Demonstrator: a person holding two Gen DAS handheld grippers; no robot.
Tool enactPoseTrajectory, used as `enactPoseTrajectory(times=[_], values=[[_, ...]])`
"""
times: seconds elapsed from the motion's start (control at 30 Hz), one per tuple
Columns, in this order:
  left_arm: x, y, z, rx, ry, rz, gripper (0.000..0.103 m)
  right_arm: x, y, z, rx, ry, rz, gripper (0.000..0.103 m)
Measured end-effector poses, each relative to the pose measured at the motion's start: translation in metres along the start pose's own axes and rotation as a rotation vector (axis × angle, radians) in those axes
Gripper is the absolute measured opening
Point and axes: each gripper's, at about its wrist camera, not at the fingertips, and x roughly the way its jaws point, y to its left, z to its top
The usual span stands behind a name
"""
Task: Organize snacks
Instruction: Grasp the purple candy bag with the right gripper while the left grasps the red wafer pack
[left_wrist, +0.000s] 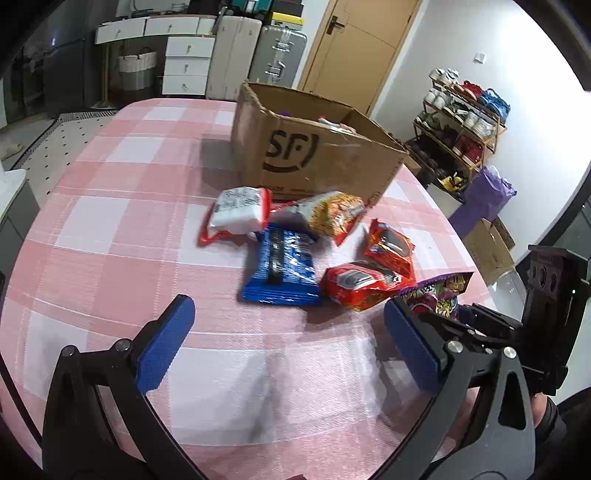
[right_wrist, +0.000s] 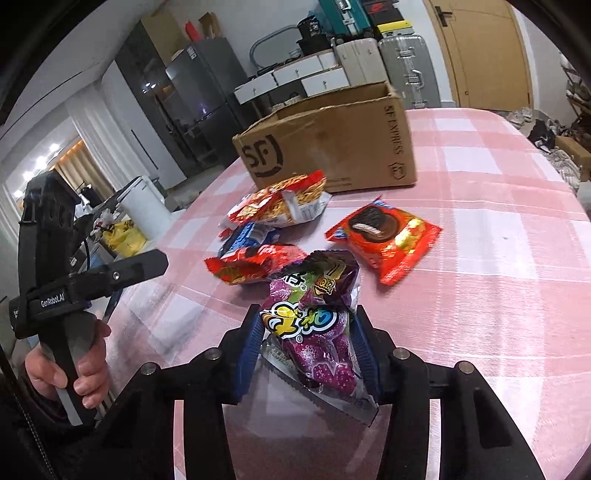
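One crinkly purple candy bag (right_wrist: 314, 332) sits squeezed between the blue pads of the right gripper (right_wrist: 308, 354), raised just off the pink-and-white checked tablecloth (right_wrist: 498, 295) near its front edge. Beyond it lie two red cookie packs (right_wrist: 388, 240), a blue wafer pack (left_wrist: 282, 266) and noodle snack bags (left_wrist: 332, 214), all before the brown cardboard box (right_wrist: 332, 144). The left gripper (left_wrist: 288, 343) hovers wide open, empty.
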Motion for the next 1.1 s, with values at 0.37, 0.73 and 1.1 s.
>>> enactPoseTrajectory(times=[0.37, 0.73, 1.1], values=[[0.027, -0.04, 0.001, 0.081, 0.085, -0.036, 0.102, -0.029, -0.024, -0.004, 0.039, -0.06, -0.034, 0.048], [0.072, -0.071, -0.004, 0.123, 0.174, 0.05, 0.102, -0.045, -0.045, -0.013, 0.068, -0.09, -0.029, 0.048], [0.099, -0.088, -0.002, 0.174, 0.181, 0.149, 0.102, -0.056, -0.06, -0.016, 0.081, -0.118, -0.038, 0.048]])
